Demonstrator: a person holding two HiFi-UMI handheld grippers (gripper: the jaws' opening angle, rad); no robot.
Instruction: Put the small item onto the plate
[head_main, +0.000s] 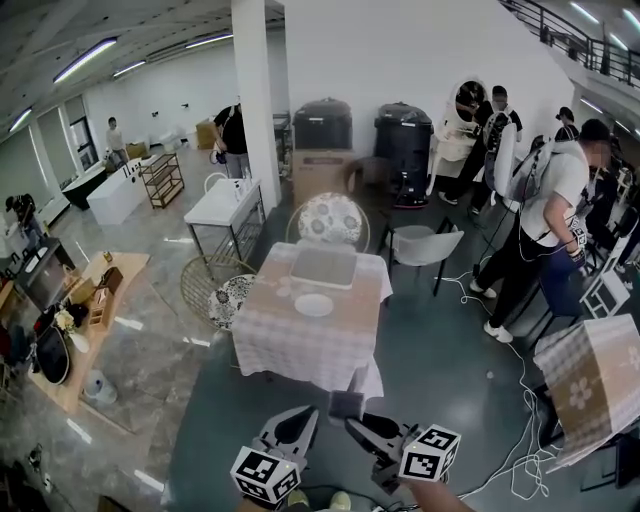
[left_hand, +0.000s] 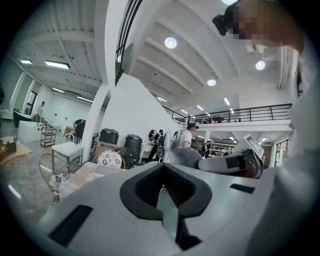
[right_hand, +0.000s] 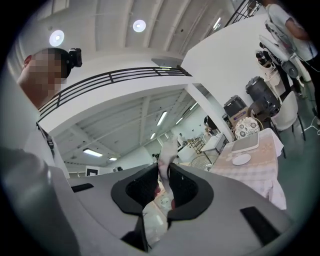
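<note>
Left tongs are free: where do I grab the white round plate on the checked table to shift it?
I'd pinch the white round plate by its near rim, coming low from the near side of the checked-cloth table. It lies flat and shallow, so only the thin rim offers a pinch; the grey rectangular tray sits close behind it.

checkered table (head_main: 340, 335), grey tray (head_main: 323, 267), patterned chair (head_main: 330, 218)

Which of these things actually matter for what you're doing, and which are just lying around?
Job: small pale item, pinched in the right gripper; white plate on the checked table.
Just there: grey tray behind the plate, patterned chair, people standing nearby.
</note>
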